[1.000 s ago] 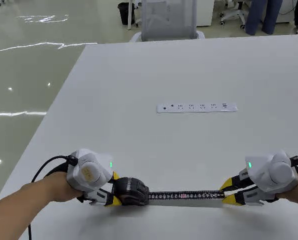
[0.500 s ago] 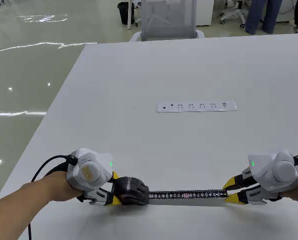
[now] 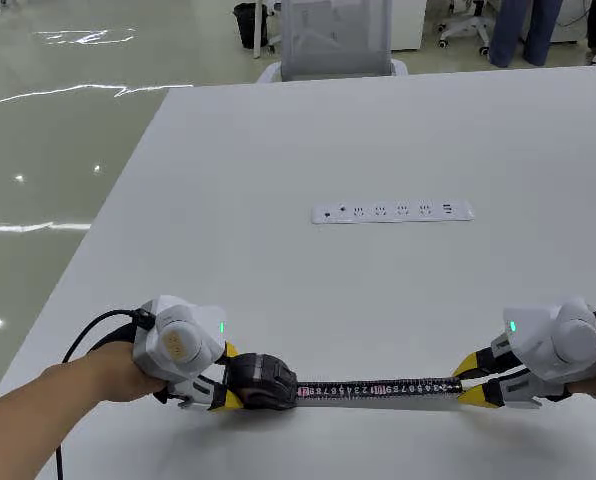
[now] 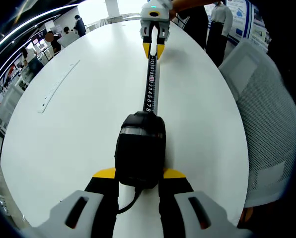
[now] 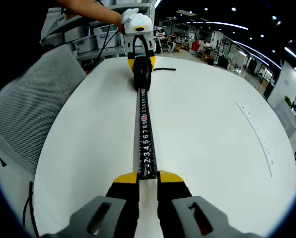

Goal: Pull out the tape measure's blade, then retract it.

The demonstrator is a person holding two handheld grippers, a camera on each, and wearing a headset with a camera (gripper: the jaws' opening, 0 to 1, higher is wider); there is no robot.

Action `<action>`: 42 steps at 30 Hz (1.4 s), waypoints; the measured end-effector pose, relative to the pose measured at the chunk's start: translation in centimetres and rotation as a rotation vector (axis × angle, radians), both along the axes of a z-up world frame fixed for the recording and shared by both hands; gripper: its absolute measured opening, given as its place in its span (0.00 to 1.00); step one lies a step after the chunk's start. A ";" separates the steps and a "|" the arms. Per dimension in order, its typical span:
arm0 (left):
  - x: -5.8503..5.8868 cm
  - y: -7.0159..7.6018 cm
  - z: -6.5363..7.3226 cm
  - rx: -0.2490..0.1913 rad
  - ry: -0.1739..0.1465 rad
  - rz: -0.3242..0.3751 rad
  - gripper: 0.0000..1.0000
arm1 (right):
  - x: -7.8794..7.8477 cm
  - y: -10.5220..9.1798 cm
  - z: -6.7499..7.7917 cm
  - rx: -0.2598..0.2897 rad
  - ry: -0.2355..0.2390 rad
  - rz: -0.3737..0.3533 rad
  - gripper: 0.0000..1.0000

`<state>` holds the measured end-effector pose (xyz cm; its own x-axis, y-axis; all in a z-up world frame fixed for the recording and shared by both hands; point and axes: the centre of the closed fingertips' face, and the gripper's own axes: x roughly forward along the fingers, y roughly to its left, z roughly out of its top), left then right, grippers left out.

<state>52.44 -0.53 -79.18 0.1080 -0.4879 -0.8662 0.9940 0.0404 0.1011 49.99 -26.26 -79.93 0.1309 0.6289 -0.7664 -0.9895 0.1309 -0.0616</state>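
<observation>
While left tongs (image 3: 228,378) clamp the tape measure case (image 3: 261,381), right tongs (image 3: 469,381) pinching the blade (image 3: 378,389) have edged rightward; pull-out seemingly unfinished.

black tape measure case (image 3: 261,381) sitting on the white table (image 3: 378,300), dark blade (image 3: 378,389) drawn out long, straight, flat, white numerals up
</observation>
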 end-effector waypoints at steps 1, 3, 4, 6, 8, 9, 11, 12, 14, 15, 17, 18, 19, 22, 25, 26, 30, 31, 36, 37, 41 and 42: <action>0.0 0.0 0.0 0.000 0.000 0.000 0.26 | 0.0 -0.1 0.0 0.000 0.000 -0.001 0.11; 0.0 0.0 0.0 0.000 0.000 0.000 0.26 | 0.0 -0.2 0.0 -0.002 0.000 -0.002 0.11; 0.0 0.0 0.0 0.001 0.000 -0.001 0.26 | 0.0 -0.3 -0.1 -0.003 0.000 -0.002 0.11; 0.1 0.0 0.0 0.001 0.000 -0.001 0.26 | 0.0 -0.3 0.0 -0.004 0.000 -0.003 0.11; 0.1 0.0 0.0 0.002 0.000 -0.001 0.26 | 0.0 -0.4 0.0 -0.005 0.000 -0.004 0.11; 0.1 0.0 0.0 0.002 0.000 -0.002 0.26 | 0.0 -0.4 -0.1 -0.006 0.000 -0.004 0.11; 0.1 0.0 0.0 0.001 0.000 -0.002 0.26 | 0.1 -0.5 -0.1 -0.008 0.000 -0.005 0.11; 0.2 0.0 -0.1 0.001 0.000 -0.002 0.26 | 0.1 -0.6 -0.2 -0.009 0.001 -0.005 0.11; 0.2 0.1 -0.1 0.002 0.000 -0.002 0.26 | 0.0 -0.7 -0.2 -0.010 0.001 -0.006 0.11; 0.2 0.1 -0.1 0.002 0.000 -0.002 0.26 | 0.1 -0.7 -0.2 -0.011 0.000 -0.007 0.11; 0.3 0.1 -0.2 0.002 0.000 -0.001 0.26 | 0.1 -0.8 -0.1 -0.010 0.000 -0.009 0.11; 0.3 0.1 -0.2 0.002 0.000 -0.001 0.26 | 0.1 -0.8 -0.1 -0.010 0.000 -0.009 0.11; 0.3 0.1 -0.2 0.002 -0.001 -0.001 0.26 | 0.1 -0.9 -0.1 -0.011 -0.001 -0.010 0.11; 0.2 0.1 -0.2 0.003 0.000 -0.001 0.26 | 0.0 -1.0 0.0 -0.011 0.000 -0.012 0.11; 0.2 0.0 -0.2 0.003 0.000 -0.001 0.26 | 0.0 -1.3 -0.1 -0.012 0.000 -0.015 0.11; 0.2 0.0 -0.2 0.002 0.000 -0.001 0.26 | -0.1 -1.3 -0.1 -0.013 0.001 -0.016 0.11; 0.2 0.0 -0.2 0.002 0.000 -0.002 0.26 | -0.2 -1.5 -0.1 -0.015 0.001 -0.018 0.11; 0.2 0.0 -0.2 0.001 0.000 -0.002 0.26 | -0.2 -1.5 -0.1 -0.015 0.002 -0.018 0.11; 0.2 0.0 -0.2 0.001 0.001 -0.002 0.26 | -0.3 -1.6 -0.1 -0.022 0.002 -0.018 0.11; 0.2 0.0 -0.2 0.001 0.001 -0.003 0.26 | -0.3 -1.7 -0.1 -0.022 0.002 -0.019 0.11; 0.1 -0.1 -0.2 0.001 0.001 -0.002 0.26 | -0.4 -1.9 -0.1 -0.026 0.004 -0.020 0.11; 0.1 -0.1 -0.2 0.001 0.001 -0.002 0.26 | -0.5 -1.8 -0.2 -0.026 0.005 -0.021 0.11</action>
